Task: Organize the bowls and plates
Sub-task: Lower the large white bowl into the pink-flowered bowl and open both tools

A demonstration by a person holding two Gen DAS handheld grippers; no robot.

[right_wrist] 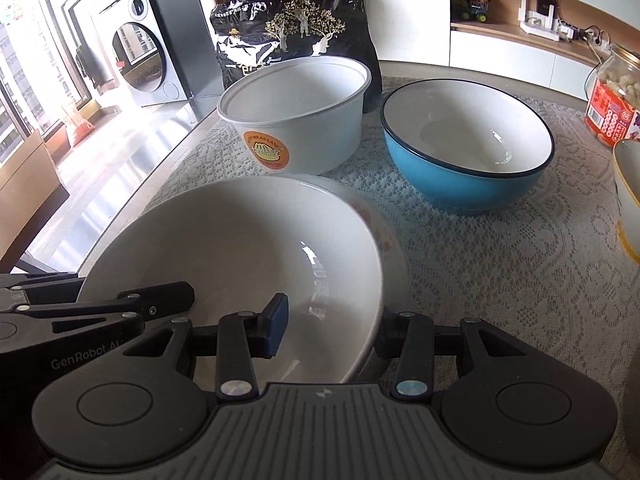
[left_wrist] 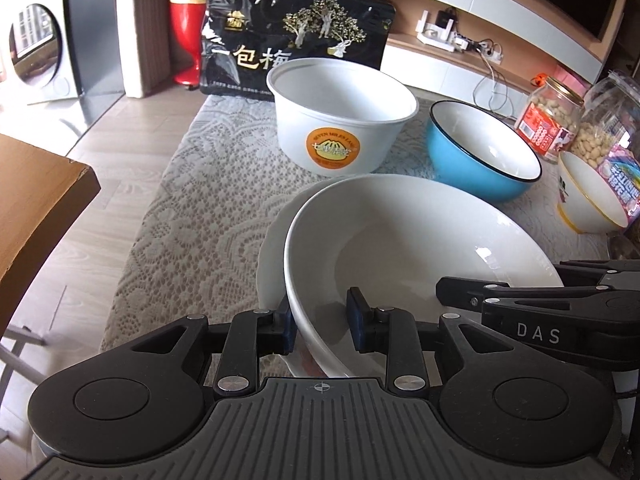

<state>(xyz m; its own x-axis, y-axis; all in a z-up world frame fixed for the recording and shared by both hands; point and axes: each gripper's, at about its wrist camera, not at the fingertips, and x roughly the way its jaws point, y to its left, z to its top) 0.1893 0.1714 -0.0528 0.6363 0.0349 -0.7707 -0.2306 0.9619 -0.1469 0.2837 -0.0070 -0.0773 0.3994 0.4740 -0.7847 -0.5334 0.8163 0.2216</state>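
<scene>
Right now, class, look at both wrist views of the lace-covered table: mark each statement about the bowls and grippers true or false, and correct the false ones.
1. Both grippers straddle the rim of the large white ceramic bowl. True: left gripper, right gripper.
2. The blue enamel bowl with the dark rim holds peanuts. False: it is empty.
3. The white paper tub with the orange sticker lies on its side. False: it stands upright.
4. A black snack bag with gold trees stands behind the tub. True.
5. The white bowl sits over a plate. True.

Lace-covered table (right_wrist: 500,264) — blue bowl (right_wrist: 468,160), white tub (right_wrist: 304,120), snack bag (right_wrist: 296,28)
</scene>
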